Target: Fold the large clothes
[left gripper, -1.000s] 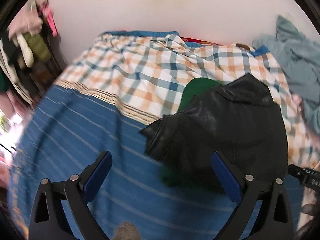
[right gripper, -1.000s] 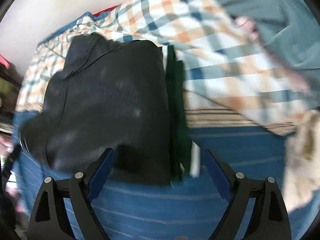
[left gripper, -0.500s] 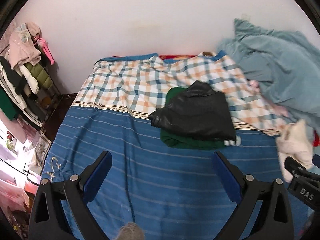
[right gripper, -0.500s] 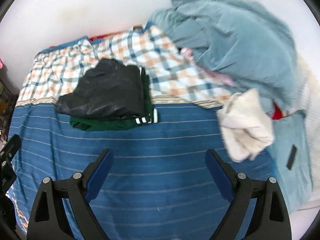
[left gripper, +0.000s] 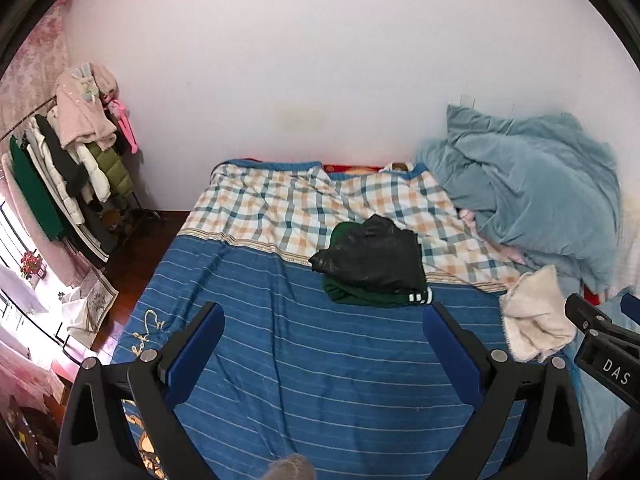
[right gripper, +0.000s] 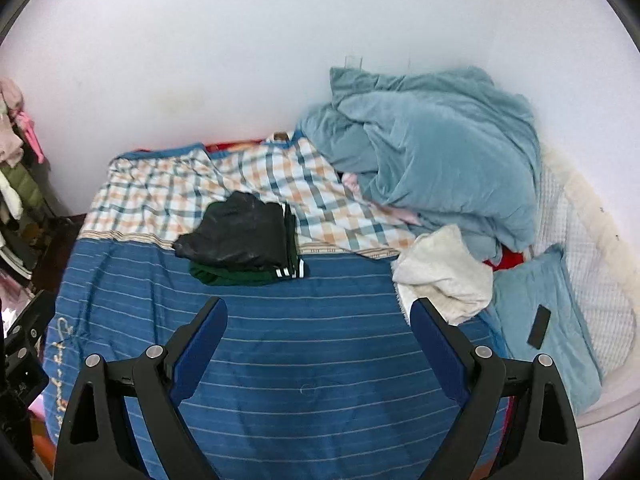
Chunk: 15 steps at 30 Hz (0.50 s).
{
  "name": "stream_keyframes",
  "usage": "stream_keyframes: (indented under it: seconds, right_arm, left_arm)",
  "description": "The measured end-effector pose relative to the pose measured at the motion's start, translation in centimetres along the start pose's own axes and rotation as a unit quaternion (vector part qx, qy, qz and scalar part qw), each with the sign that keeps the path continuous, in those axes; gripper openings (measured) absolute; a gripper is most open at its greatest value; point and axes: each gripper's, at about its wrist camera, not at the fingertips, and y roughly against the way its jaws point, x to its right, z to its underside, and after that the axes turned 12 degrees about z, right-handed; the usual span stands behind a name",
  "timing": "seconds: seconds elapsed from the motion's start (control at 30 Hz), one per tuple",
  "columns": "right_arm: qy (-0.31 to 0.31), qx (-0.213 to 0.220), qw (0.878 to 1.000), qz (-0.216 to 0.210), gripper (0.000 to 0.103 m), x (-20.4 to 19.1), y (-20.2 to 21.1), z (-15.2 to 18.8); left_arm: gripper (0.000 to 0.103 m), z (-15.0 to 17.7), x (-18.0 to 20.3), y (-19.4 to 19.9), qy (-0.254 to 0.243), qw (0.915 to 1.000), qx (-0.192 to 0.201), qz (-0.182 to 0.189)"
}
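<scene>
On the blue striped bedspread [left gripper: 304,360], near where it meets the checked sheet [left gripper: 280,208], lies a folded black jacket [left gripper: 376,252] stacked on top of a folded green garment [left gripper: 360,296] with white stripes at its cuff. From the right wrist view the same pile sits left of centre: black jacket [right gripper: 240,232] above, green garment [right gripper: 240,276] below, its edges showing at the front and right

Both grippers hang above the bed, well apart from the pile. The left gripper [left gripper: 320,344] has its blue-padded fingers [left gripper: 196,344] spread wide and holds nothing. The right gripper [right gripper: 318,340] is likewise spread wide with nothing between its fingers [right gripper: 436,344]; part of it also shows at the right edge of the left view

To the right of the pile lies a crumpled cream towel [right gripper: 444,276], and behind it a heap of grey-blue blanket [right gripper: 432,148] against the white wall [right gripper: 280,40]. A blue pillow [right gripper: 552,320] carries a small dark object [right gripper: 539,326]. A rack of hanging clothes [left gripper: 68,160] stands left of the bed
</scene>
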Motion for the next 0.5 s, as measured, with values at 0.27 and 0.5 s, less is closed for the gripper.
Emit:
stream_keyframes:
  seconds: [0.27, 0.5]
  right_arm:
    - [0.003, 0.032, 0.999, -0.012, 0.094, 2.9, 7.4, 1.5]
    - [0.006, 0.061, 0.998, -0.016, 0.094, 4.8, 12.4, 3.0]
  left_arm:
    - [0.102, 1.1, 1.1, 5.2, 0.001, 0.9997, 0.013, 0.023]
    - [0.101, 2.0, 1.8, 8.2, -0.002, 0.9994, 0.025, 0.024]
